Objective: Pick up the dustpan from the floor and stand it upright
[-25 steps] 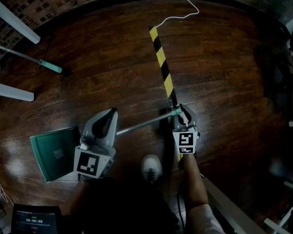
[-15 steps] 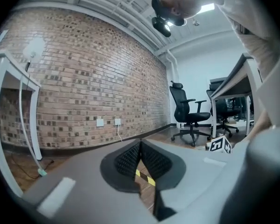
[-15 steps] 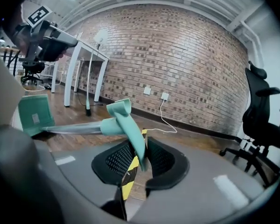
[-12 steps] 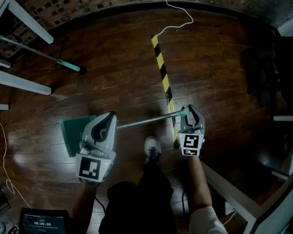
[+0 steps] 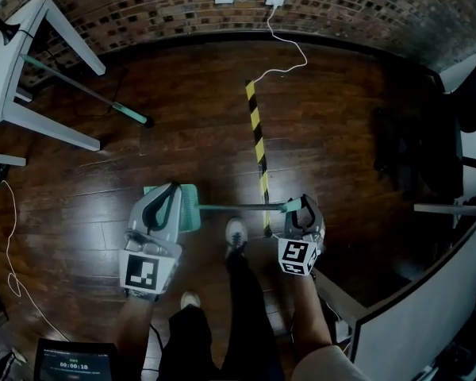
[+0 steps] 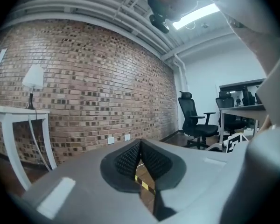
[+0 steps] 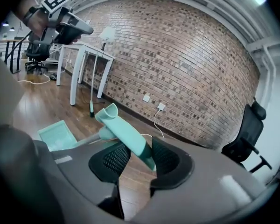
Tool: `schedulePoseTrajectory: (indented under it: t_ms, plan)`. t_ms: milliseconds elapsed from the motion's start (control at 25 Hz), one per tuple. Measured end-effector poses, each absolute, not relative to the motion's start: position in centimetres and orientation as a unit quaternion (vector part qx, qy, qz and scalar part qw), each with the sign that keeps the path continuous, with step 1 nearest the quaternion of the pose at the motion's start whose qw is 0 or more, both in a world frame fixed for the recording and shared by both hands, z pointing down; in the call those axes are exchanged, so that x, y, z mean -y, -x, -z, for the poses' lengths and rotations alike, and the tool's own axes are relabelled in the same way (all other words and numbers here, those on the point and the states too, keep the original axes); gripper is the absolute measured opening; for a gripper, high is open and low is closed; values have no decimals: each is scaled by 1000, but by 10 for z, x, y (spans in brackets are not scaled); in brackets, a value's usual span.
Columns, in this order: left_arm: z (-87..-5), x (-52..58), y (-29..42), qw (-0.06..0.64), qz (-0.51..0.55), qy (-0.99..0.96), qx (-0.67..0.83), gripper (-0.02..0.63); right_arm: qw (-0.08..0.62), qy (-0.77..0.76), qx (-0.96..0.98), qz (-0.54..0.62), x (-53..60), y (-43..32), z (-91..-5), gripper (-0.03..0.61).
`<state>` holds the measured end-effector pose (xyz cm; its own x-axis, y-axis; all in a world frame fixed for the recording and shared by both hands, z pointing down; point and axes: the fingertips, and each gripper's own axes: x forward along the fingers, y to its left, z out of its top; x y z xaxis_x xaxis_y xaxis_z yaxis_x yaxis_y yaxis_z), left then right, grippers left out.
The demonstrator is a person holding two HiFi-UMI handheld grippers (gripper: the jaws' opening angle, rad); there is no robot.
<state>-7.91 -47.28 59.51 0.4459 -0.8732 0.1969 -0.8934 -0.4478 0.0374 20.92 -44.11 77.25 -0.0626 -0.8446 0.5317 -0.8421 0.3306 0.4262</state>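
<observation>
left gripper [image 6: 140, 143] jaws closed, empty; right gripper [image 7: 140, 148] jaws just opening around dustpan handle [image 7: 125, 135]; teal pole [image 5: 87, 91], white table [image 5: 1, 58] beyond.

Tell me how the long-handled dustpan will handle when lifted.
Likely light and stiff: on the dustpan the thin pole looks straight, without sag. Probably tippy when stood, with a small pan under that long pole. Its smooth grip might slip, since the jaws of the right gripper have just been opening with it between them.

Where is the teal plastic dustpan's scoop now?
Head view, left of centre: the teal plastic scoop sits right beside the left gripper's tip, left of the yellow-black floor tape.
</observation>
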Motion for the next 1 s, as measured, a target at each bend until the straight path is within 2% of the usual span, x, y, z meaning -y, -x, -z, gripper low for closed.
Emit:
schedulePoseTrajectory:
  t_ms: [280, 520, 600, 720, 800, 880, 1000]
  plan:
    - [-519, 453, 105, 63, -64, -830, 550, 2, 434, -566, 700, 33, 419, -200, -713, 169]
    - [-466, 437, 136, 51, -62, -819, 569, 2, 480, -512, 710, 59, 414, -155, -691, 194]
    - [-452, 429, 150, 52, -59, -812, 578, 2, 493, -483, 721, 61, 407, -133, -689, 208]
    - [-432, 416, 170, 47, -52, -805, 589, 2, 518, -424, 737, 89, 389, -97, -683, 265]
    - [-421, 407, 178, 42, -50, -803, 592, 2, 524, -392, 749, 103, 375, -79, -680, 282]
    - [-416, 399, 184, 40, -51, -802, 594, 2, 519, -384, 758, 100, 362, -68, -675, 265]
    - [-411, 390, 192, 42, -52, -798, 599, 2, 508, -377, 770, 85, 352, -57, -662, 273]
